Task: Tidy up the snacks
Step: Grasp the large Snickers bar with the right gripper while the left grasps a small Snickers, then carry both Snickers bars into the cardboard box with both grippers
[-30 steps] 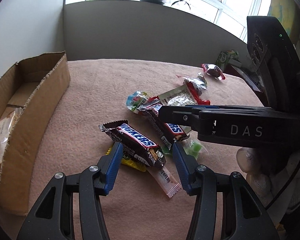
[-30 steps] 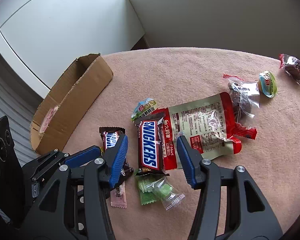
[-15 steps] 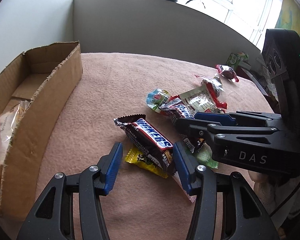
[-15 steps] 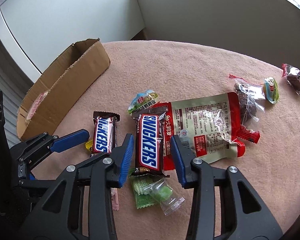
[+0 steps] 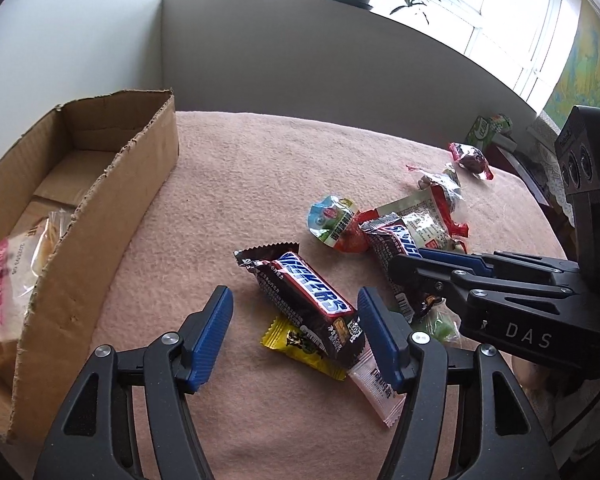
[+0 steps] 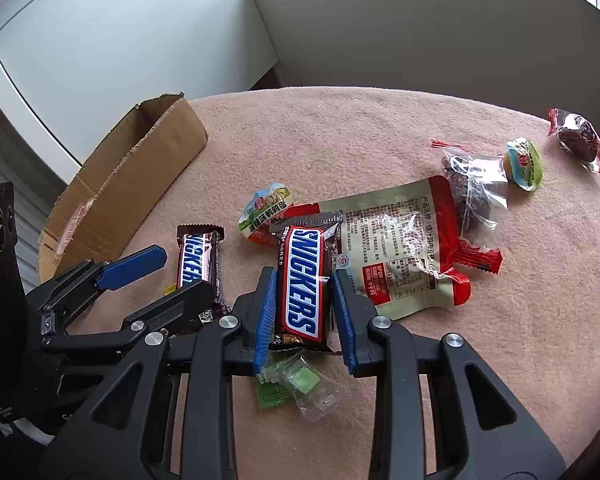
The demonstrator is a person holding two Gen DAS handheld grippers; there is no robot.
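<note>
Two Snickers bars lie on the pink cloth. My left gripper (image 5: 294, 334) is open, its blue pads either side of the near end of one bar (image 5: 306, 300), which rests on a yellow candy (image 5: 296, 342). My right gripper (image 6: 306, 314) has closed on the sides of the second Snickers bar (image 6: 302, 284), which still lies on the cloth beside a red-and-cream pouch (image 6: 400, 240). The cardboard box (image 5: 80, 196) stands at the left with a pink-printed packet (image 5: 0, 284) inside. The left gripper also shows in the right wrist view (image 6: 156, 276).
A pink sachet (image 5: 376, 386) and green candies (image 6: 296, 388) lie near the grippers. Farther right are a round jelly cup (image 5: 330, 220), a clear bag of dark snacks (image 6: 474, 188), a green cup (image 6: 522, 164) and a red-wrapped snack (image 6: 578, 138). A green carton (image 5: 486, 130) stands at the far edge.
My right gripper moved forward over the second Snickers bar and closed from wide open onto its sides. My left gripper stayed open and shifted left around the first bar.
</note>
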